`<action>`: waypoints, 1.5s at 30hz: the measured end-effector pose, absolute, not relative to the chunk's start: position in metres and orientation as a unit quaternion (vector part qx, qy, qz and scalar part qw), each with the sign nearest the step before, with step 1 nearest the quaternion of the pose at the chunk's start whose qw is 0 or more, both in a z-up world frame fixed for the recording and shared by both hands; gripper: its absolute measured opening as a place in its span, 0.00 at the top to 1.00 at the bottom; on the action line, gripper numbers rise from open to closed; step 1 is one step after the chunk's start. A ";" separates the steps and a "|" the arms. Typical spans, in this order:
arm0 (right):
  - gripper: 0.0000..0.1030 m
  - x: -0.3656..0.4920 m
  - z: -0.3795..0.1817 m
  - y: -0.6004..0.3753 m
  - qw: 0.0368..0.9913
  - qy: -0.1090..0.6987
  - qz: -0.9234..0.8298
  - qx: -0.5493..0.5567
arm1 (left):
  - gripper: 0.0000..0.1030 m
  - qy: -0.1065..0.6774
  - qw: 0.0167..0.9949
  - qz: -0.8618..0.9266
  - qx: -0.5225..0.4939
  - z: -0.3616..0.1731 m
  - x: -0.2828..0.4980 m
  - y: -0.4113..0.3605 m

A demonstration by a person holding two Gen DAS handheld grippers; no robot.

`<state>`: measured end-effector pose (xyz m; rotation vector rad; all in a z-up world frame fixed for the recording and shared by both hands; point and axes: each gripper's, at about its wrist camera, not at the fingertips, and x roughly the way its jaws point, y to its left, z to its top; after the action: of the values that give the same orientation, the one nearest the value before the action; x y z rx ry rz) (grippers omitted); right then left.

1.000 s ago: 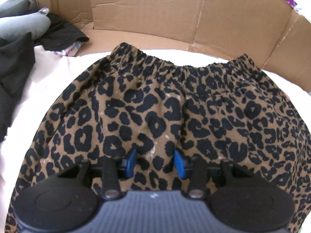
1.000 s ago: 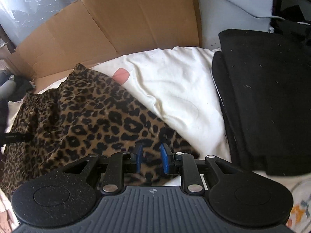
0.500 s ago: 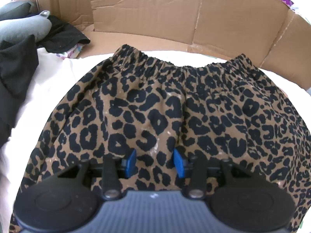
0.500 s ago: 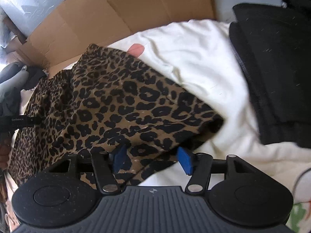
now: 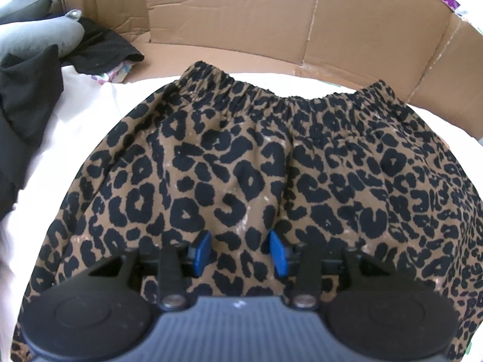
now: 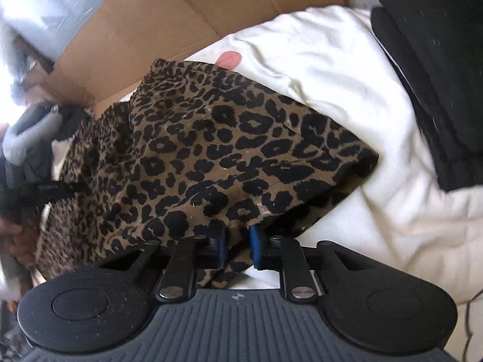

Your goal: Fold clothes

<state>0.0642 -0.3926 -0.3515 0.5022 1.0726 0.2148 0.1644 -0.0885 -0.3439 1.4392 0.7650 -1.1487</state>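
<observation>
Left wrist view: the left gripper (image 5: 240,252) sits over the near part of the leopard-print skirt (image 5: 271,166), its blue fingers (image 5: 201,249) set apart with only flat fabric showing in the gap; nothing is pinched. The skirt lies spread on a white sheet (image 5: 90,114), elastic waistband (image 5: 286,96) at the far edge. Far left of it lies a dark clothing pile (image 5: 27,99). A cardboard wall (image 5: 241,15) closes the far side.

Right wrist view: the right gripper (image 6: 237,246) has its fingers drawn close together on the near hem of the leopard-print skirt (image 6: 226,150), with a fold of fabric clamped between them. From this grip the skirt's right portion is raised off the white sheet (image 6: 332,69), a shadowed gap showing under its right corner. This lift does not appear in the left wrist view. Only this view shows the folded black garment (image 6: 437,60) on the right, well apart from the skirt, and a pink patch (image 6: 230,59) just beyond the skirt's far edge. The cardboard wall (image 6: 181,15) stands beyond.
</observation>
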 end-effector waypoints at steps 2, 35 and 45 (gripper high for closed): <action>0.99 0.062 -0.352 -0.396 0.815 0.508 0.103 0.258 | 0.56 0.323 0.543 -0.483 0.606 -0.343 0.164 -0.088; 0.84 0.066 -0.311 -0.380 0.871 0.477 0.030 0.119 | 0.56 0.348 0.549 -0.422 0.631 -0.356 0.152 -0.088; 0.77 0.070 -0.327 -0.372 0.861 0.493 0.050 0.113 | 0.50 0.347 0.560 -0.402 0.635 -0.358 0.158 -0.085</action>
<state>0.0700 -0.3721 -0.3266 0.2364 1.0343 0.1039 0.1577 -0.0851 -0.3576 1.4973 0.8182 -0.9478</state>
